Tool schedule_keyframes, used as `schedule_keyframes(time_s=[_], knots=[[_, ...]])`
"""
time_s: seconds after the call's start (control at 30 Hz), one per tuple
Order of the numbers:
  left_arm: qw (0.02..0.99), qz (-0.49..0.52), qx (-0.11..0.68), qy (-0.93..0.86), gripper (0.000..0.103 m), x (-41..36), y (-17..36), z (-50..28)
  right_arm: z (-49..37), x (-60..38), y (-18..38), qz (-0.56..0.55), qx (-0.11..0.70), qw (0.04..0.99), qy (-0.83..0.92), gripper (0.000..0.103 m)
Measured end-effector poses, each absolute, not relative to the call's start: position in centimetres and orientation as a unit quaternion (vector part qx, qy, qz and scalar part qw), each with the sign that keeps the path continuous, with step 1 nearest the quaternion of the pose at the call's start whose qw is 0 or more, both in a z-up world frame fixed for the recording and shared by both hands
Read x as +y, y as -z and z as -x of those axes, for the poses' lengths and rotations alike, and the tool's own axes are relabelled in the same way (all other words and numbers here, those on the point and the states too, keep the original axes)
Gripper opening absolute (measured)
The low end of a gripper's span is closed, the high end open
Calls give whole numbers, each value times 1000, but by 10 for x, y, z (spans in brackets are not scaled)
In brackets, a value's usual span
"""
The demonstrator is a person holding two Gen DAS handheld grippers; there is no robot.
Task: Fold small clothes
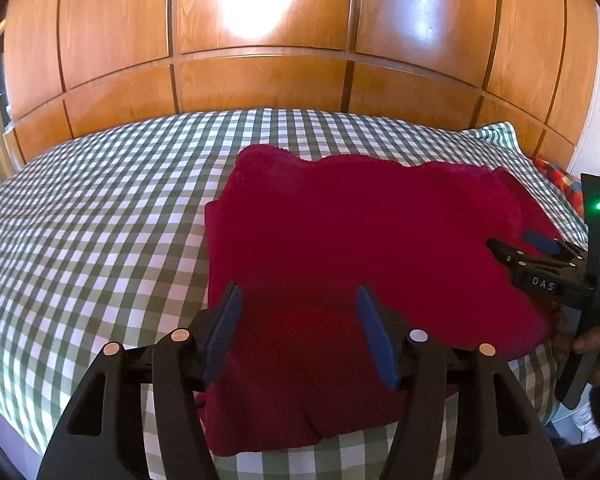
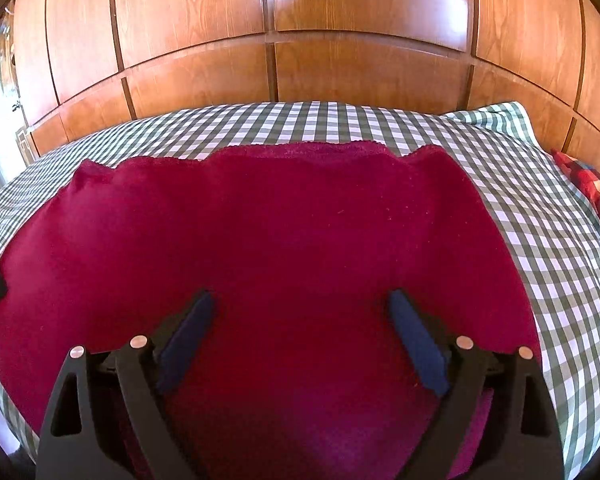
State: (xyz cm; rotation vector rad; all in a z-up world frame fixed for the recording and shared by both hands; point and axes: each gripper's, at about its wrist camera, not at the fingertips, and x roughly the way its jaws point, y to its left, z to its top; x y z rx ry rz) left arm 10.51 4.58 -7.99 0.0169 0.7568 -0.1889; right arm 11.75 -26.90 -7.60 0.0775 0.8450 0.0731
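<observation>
One checked bed (image 1: pixel 100 220), carrying one crimson garment (image 1: pixel 340 240) spread flat; one plaid cushion (image 2: pixel 596 192) right of garment, cut off. Two tongs above garment's near edge: left tongs (image 1: pixel 298 300) parted, empty; right tongs (image 2: pixel 302 304) spread wide, empty.

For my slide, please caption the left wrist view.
Open left gripper above red garment on checked bed.

A dark red fleecy garment (image 2: pixel 284 240) lies spread flat on the green-and-white checked bedcover (image 1: pixel 100 220), folded into a rough rectangle, its far edge wavy and uneven, its near edge running close to the bed's edge.
</observation>
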Motion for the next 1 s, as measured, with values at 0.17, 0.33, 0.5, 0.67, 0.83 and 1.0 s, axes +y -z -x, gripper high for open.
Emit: schedule_keyframes(time_s=[0.17, 0.33, 0.5, 0.67, 0.83, 1.0], knots=[[925, -9, 369, 90, 59, 47, 80, -104, -117, -269, 76, -40, 406, 912, -36, 90], [918, -6, 388, 86, 59, 51, 91, -111, -117, -270, 76, -44, 406, 912, -39, 91], [921, -11, 381, 82, 59, 50, 87, -106, -120, -277, 65, -58, 437, 895, -64, 91], [931, -18, 360, 63, 67, 51, 74, -99, -105, -327, 36, -135, 426, 892, -66, 91], [933, -11, 353, 65, 67, 52, 68, -96, -88, -402, 43, -232, 440, 867, -32, 91], [935, -4, 344, 88, 67, 45, 62, -98, -80, -443, 80, -331, 477, 813, -52, 91]])
